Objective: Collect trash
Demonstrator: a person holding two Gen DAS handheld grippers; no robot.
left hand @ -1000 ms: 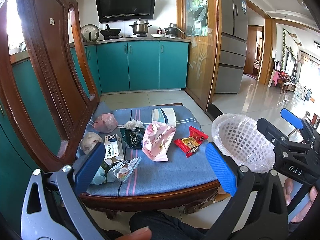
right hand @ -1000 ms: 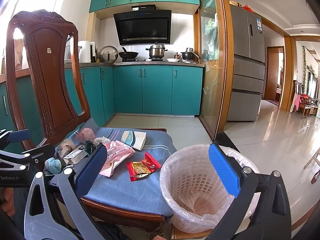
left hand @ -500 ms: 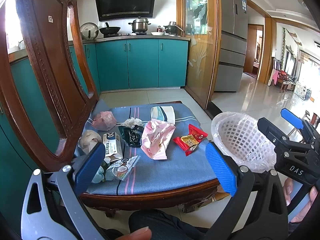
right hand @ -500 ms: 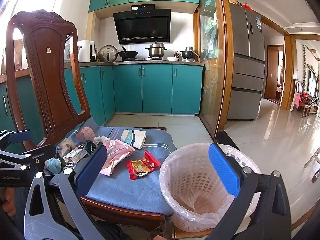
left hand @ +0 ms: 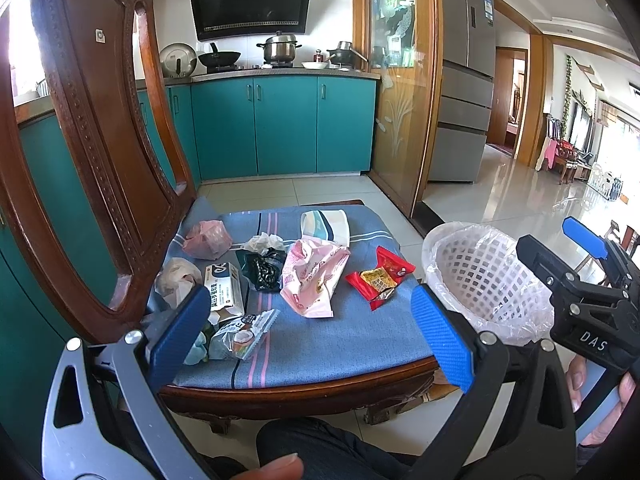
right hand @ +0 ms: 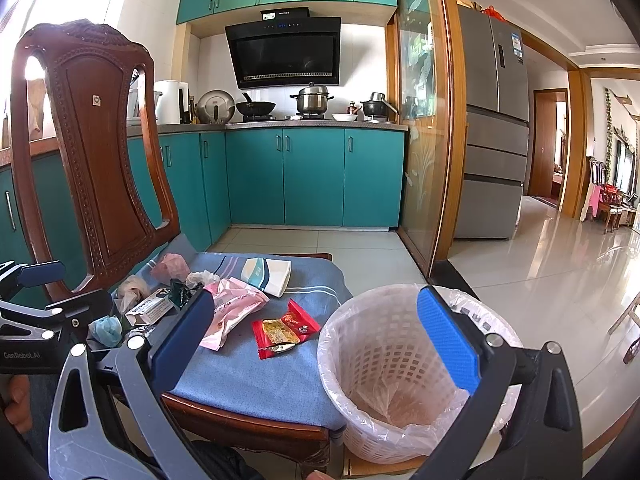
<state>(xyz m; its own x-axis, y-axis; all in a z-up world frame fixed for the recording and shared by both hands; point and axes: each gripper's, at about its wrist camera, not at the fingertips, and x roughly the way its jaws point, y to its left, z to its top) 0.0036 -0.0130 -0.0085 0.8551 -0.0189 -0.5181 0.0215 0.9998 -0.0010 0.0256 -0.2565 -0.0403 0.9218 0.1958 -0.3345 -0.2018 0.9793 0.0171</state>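
Several pieces of trash lie on a chair's blue cushion (left hand: 320, 344): a red snack wrapper (left hand: 378, 276) (right hand: 285, 329), a pink plastic bag (left hand: 314, 276) (right hand: 230, 308), a black wrapper (left hand: 262, 268), a white box (left hand: 223, 289), a clear wrapper (left hand: 244, 330) and a white-teal packet (left hand: 325, 226). A white lined basket (right hand: 394, 364) (left hand: 486, 276) stands right of the chair. My left gripper (left hand: 310, 338) is open, near the cushion's front edge. My right gripper (right hand: 314, 336) is open, between the red wrapper and the basket. Both hold nothing.
The carved wooden chair back (left hand: 100, 152) rises at the left. Teal kitchen cabinets (left hand: 284, 128) and a fridge (left hand: 464, 80) stand behind, across tiled floor. A crumpled pink bag (left hand: 208, 238) and tissue (left hand: 176, 276) lie by the chair back. A person's knee (left hand: 320, 448) is below.
Both grippers have drifted slightly, so the chair and basket sit a little lower and nearer in view. Nothing has been picked up; both stay open.
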